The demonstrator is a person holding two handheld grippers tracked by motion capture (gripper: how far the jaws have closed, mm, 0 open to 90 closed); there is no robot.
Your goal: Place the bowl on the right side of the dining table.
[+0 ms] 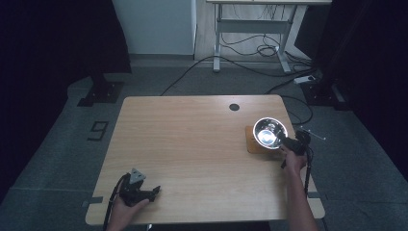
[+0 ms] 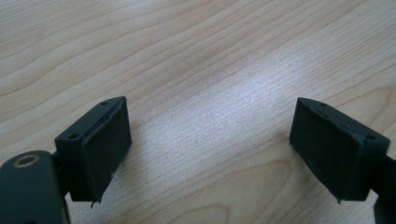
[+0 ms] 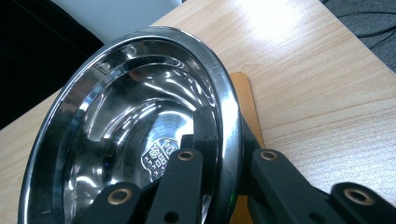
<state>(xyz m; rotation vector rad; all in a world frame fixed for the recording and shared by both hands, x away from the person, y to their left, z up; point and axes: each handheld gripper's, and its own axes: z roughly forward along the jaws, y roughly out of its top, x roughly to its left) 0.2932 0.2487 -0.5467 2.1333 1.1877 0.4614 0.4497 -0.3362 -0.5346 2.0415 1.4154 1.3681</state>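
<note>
Black jaws of right gripper (image 3: 224,154): clamped on rim of steel bowl (image 3: 135,140), one jaw inside the wall, one outside, at the bowl's 4 o'clock in the right gripper view. Grip narrow, on polished metal, at a single edge point.

Steel bowl (image 1: 270,132): tilted, mouth turned toward the camera in the high view, above a small wooden board (image 1: 251,142) at 3 o'clock of the table. Whether the base touches the board cannot be told. Stamped mark visible on the inner floor; bowl empty.

Wooden board: thin, flat on the table (image 1: 192,144), partly covered by the bowl, close to the table's 3 o'clock edge.

Left gripper (image 1: 144,193): at 7 o'clock of the table, resting low, well apart from the bowl. Jaws spread wide, nothing between them, bare tabletop (image 2: 210,93) beneath.

Risks, as judged:
- Slip of rim out of the pinch; cause: smooth steel, small contact patch, weight hanging off one side.
- Swing or rotation of bowl about the pinch point; cause: single-edge hold, no second support.
- Drop off the table; cause: position close to the 3 o'clock edge.
- Shove of the board; cause: tilted bowl setting down edge-first.
</note>
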